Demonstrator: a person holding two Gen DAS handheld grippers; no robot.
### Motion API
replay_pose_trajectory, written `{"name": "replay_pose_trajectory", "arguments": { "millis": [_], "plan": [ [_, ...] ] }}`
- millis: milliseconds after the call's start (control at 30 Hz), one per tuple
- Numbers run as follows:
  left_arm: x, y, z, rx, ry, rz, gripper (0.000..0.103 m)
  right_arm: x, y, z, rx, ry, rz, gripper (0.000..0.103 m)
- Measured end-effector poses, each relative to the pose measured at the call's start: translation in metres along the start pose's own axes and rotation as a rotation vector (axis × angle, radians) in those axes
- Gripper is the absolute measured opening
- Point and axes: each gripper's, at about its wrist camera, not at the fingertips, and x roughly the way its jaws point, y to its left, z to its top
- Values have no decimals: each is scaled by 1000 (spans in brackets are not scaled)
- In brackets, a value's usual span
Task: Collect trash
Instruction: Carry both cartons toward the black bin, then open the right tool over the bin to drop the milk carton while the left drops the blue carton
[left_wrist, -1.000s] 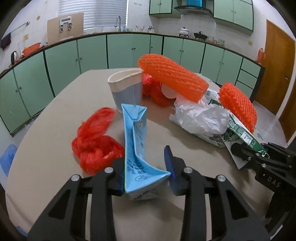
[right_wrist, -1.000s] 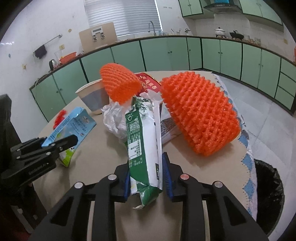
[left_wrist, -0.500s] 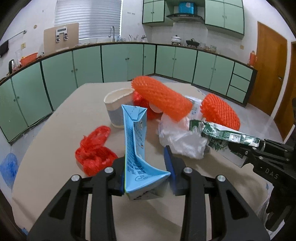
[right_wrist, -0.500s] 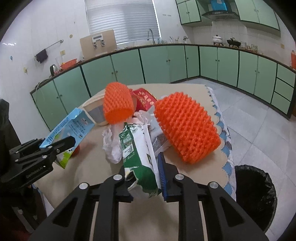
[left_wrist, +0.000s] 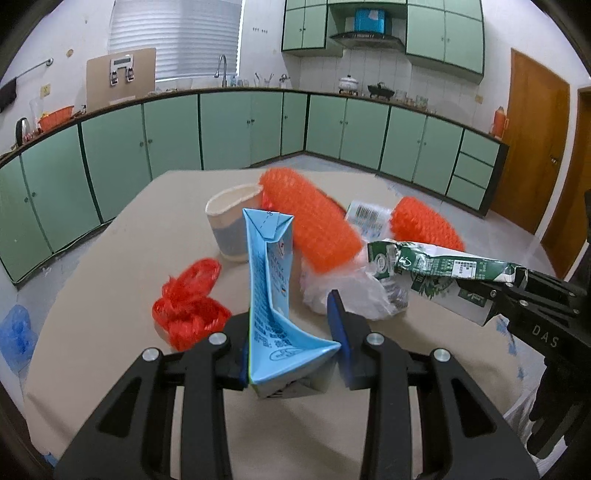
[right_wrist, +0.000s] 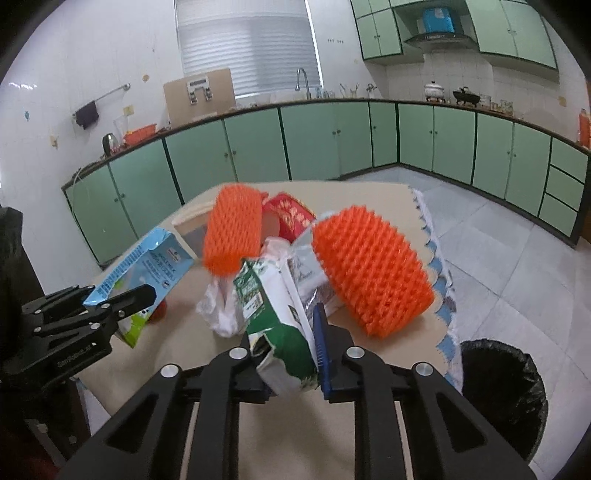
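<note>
The blue milk carton (left_wrist: 271, 295) sits crushed between the pads of the left gripper (left_wrist: 291, 345), pinched at its flattened base and clear of the table (left_wrist: 92, 332); the green carton (right_wrist: 277, 314) is in the right gripper (right_wrist: 286, 360), whose jaws are closing further on its crumpled body. Both cartons have come up off the table over the last second; the green one, which lay against the pile, now hangs free to the right in the left wrist view (left_wrist: 443, 264); its sides have buckled inward as the squeeze tightened.

That likely means 2 pieces are secured at once and ready to carry to the black bin (right_wrist: 502, 391), on the floor just right of the table's near corner.

Left on the table: 2 orange foam nets (right_wrist: 369, 273), a white plastic bag (left_wrist: 354, 295), a paper cup (left_wrist: 229, 229), a red mesh (left_wrist: 192, 302) and a red packet (right_wrist: 291, 218), so several more trips seem needed.
</note>
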Motion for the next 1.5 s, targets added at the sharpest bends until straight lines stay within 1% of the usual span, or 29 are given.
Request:
{"name": "replay_pose_trajectory", "arguments": {
  "millis": [300, 467, 667, 933, 1100, 1200, 1333, 1433, 1500],
  "plan": [
    [-15, -22, 16, 25, -52, -67, 33, -42, -3, 17, 25, -115, -28, 17],
    [-17, -47, 26, 56, -78, -130, 33, -68, -19, 23, 56, -174, -53, 17],
    [-19, -79, 37, 98, -113, -205, 33, -98, -45, 22, 97, -221, -140, 17],
    [-11, -127, 50, 132, -155, -298, 33, -131, -88, 11, 167, -247, -272, 17],
    [-1, -162, 51, 165, -154, -365, 33, -147, -116, -2, 215, -250, -350, 17],
    [11, -188, 47, 189, -138, -405, 33, -150, -132, -13, 245, -239, -388, 17],
    [30, -212, 39, 220, -89, -446, 33, -144, -162, -29, 290, -188, -436, 17],
    [47, -228, 31, 235, -39, -463, 33, -137, -183, -45, 333, -151, -450, 18],
    [55, -236, 28, 248, -22, -467, 33, -133, -196, -57, 360, -128, -456, 18]
  ]
}}
